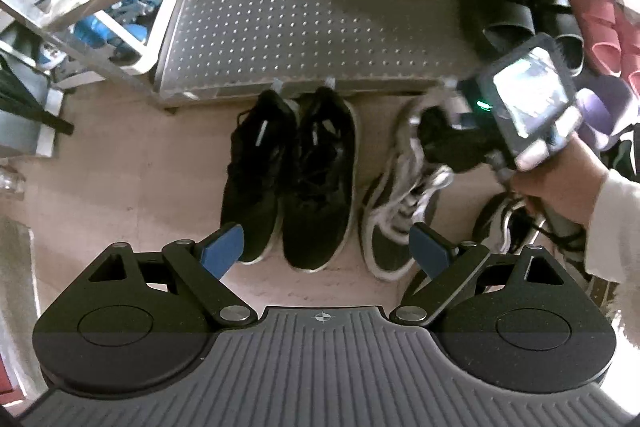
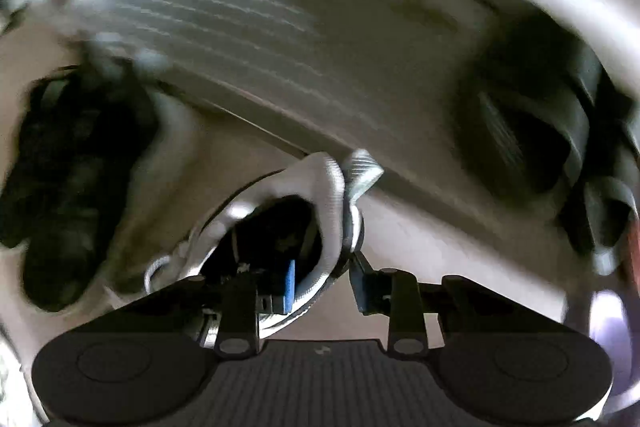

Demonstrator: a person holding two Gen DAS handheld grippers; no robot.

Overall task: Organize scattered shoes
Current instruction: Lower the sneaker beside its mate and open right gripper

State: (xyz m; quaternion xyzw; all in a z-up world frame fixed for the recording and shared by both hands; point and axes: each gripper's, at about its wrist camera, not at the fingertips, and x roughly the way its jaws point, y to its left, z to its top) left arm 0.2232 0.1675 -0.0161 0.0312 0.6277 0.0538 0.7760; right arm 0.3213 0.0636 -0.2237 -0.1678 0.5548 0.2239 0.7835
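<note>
Two black sneakers (image 1: 256,171) (image 1: 320,179) stand side by side on the floor, heels toward the metal rack. My left gripper (image 1: 326,249) hovers open above their toes, its blue pads apart with nothing between them. To the right lies a grey-and-white sneaker (image 1: 394,203) with white laces. My right gripper (image 2: 324,283) is shut on that sneaker's (image 2: 332,195) heel collar, with one blue pad inside the shoe and the other finger outside. The right wrist view is blurred. In the left wrist view a hand (image 1: 560,183) holds the right gripper's body (image 1: 528,95) over that sneaker's heel.
A perforated metal shoe rack (image 1: 304,39) stands behind the shoes. Black slippers (image 1: 516,11), pink slippers (image 1: 600,23) and a purple one (image 1: 600,107) sit at its right. Blue shoes (image 1: 120,23) are at the left. Another black-and-white sneaker (image 1: 504,223) lies under the hand.
</note>
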